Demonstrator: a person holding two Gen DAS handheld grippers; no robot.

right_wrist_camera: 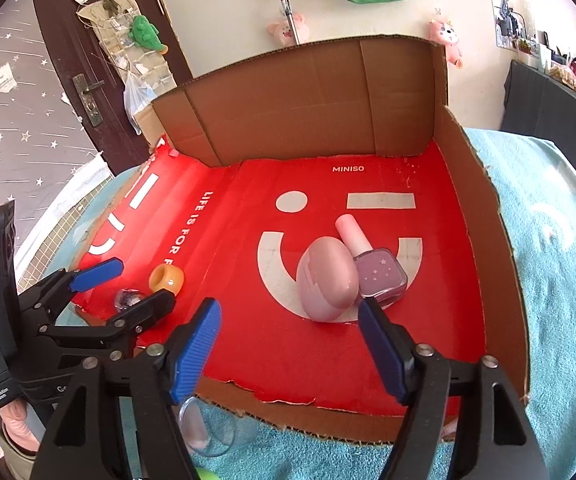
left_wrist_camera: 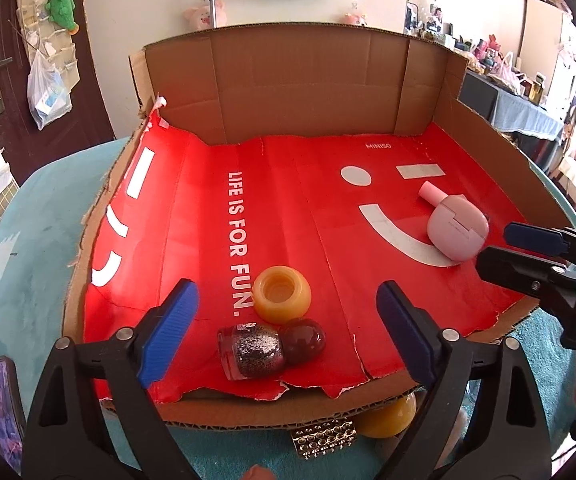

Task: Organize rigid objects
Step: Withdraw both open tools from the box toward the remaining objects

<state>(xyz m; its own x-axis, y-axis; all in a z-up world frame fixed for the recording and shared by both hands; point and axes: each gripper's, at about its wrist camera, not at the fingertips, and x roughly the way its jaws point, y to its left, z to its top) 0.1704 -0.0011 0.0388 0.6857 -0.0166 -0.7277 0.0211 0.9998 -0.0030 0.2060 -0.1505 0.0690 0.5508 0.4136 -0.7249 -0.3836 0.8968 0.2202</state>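
A cardboard tray (left_wrist_camera: 296, 80) lined with red paper holds the objects. My left gripper (left_wrist_camera: 288, 328) is open, its fingers either side of a glitter bottle with a dark round cap (left_wrist_camera: 266, 348), just in front of an orange ring-shaped object (left_wrist_camera: 282, 294). My right gripper (right_wrist_camera: 290, 344) is open and empty, just in front of a pink oval case (right_wrist_camera: 326, 280) and a pink nail polish bottle (right_wrist_camera: 376, 272), which touch each other. The right gripper also shows in the left wrist view (left_wrist_camera: 500, 246) beside the pink case (left_wrist_camera: 456, 230).
Outside the tray's front edge, on the teal towel (right_wrist_camera: 560, 280), lie a studded metal piece (left_wrist_camera: 324, 438), an orange ball (left_wrist_camera: 386, 420) and a clear cup (right_wrist_camera: 212, 428). A phone (left_wrist_camera: 2, 404) lies at the left. The tray has high walls at back and right.
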